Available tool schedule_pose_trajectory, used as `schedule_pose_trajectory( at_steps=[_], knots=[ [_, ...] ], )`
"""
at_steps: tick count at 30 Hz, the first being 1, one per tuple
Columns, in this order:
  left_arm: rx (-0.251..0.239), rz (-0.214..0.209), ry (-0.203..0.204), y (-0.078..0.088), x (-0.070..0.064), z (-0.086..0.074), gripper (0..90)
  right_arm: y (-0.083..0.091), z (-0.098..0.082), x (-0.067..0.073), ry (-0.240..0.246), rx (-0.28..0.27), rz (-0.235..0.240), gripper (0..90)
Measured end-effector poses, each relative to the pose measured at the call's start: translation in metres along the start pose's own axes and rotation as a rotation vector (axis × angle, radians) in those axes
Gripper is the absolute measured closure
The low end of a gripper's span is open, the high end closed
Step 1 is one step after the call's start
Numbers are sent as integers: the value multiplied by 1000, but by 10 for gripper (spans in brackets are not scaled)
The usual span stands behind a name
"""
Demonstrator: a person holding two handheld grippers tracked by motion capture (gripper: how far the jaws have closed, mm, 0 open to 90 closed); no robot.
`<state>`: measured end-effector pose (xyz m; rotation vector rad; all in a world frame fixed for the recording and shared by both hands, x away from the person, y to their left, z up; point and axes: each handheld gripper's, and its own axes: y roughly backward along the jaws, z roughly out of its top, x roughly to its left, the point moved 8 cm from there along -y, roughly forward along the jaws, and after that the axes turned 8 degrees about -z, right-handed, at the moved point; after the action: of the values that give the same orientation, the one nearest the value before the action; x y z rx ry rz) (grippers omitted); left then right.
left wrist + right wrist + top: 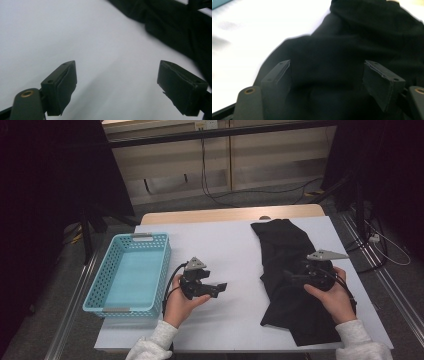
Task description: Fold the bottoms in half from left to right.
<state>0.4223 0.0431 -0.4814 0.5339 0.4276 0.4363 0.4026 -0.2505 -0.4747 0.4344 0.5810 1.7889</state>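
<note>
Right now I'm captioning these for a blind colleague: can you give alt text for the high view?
A person at a white-covered table holds open tongs in each hand: the right tongs over a crumpled black garment, the left tongs above bare table. An empty light-blue basket sits at the left.

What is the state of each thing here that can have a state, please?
Black garment: crumpled, lying flat on the table, not folded.
Blue basket: upright, nothing inside.
Left tongs: open, nothing between the jaws, above the white table cover.
Right tongs: open, above the garment, not gripping it.
</note>
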Motion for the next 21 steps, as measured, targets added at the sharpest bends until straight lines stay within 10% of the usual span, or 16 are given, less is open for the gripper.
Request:
schedule_pose_trajectory(
  at_steps=[21],
  knots=[
    [0, 60, 2, 18, 24, -16, 125, 40, -41, -16, -51, 11, -52, 169]
  ],
)
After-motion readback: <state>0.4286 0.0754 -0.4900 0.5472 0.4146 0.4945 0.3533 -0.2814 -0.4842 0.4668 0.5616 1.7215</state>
